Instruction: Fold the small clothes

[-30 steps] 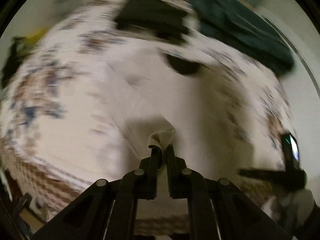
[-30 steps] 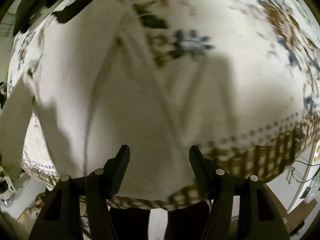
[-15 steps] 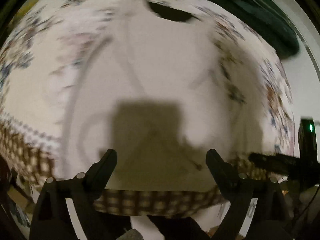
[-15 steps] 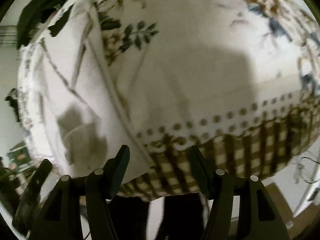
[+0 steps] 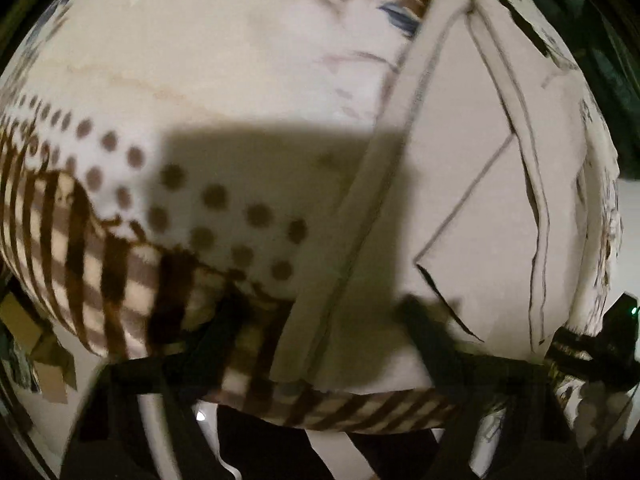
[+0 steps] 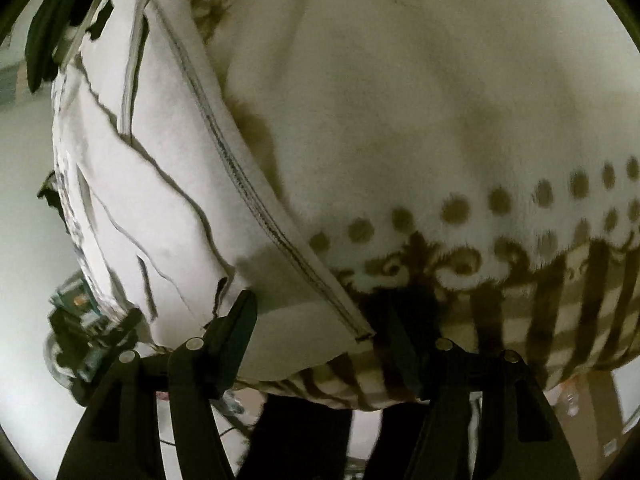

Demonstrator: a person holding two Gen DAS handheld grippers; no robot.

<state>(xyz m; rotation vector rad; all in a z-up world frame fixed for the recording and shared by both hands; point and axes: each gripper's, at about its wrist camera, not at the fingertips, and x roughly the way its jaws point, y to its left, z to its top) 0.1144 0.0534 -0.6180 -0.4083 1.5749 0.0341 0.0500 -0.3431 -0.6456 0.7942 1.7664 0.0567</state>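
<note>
The white garment (image 6: pixel 168 200), partly folded with overlapping layers, lay on the blanket (image 6: pixel 440 100) ahead of both empty, wide-open claws, left (image 5: pixel 324 312) and right (image 6: pixel 316 312); further folds apparently remained.

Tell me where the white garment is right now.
The white garment lies flat on the patterned blanket, left in the right wrist view, near the checked border, its hem by the open right gripper.

Home bedroom: patterned blanket (image 6: pixel 460 120) on bed, cardboard boxes (image 5: pixel 36 344).
</note>
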